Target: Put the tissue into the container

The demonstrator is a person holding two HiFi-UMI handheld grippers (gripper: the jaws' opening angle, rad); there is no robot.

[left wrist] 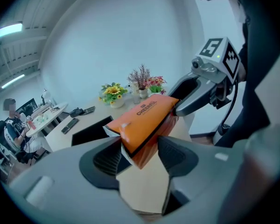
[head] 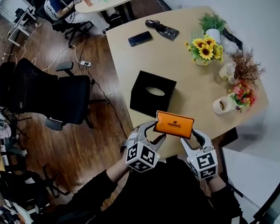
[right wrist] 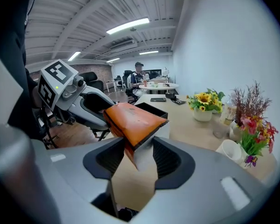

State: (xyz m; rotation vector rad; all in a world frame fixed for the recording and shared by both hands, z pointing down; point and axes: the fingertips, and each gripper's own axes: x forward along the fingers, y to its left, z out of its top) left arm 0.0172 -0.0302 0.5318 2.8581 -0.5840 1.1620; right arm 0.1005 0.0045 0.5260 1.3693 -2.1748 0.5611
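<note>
Two grippers, one orange tissue pack, one black container on the table.
The left gripper (head: 152,130) clamps one short end of the tissue pack (head: 175,124) and the right gripper (head: 192,137) clamps the other, so both claws are closed on it and it hangs in the air between them. Its long axis runs from one gripper to the other, its right end a touch lower, printed face up. It sits over the near edge of the table (head: 177,59), just this side of the container (head: 152,93), whose single oval opening faces up. Further back lie one phone (head: 140,38), one pot of sunflowers (head: 205,48) and one white cup (head: 221,105).
</note>
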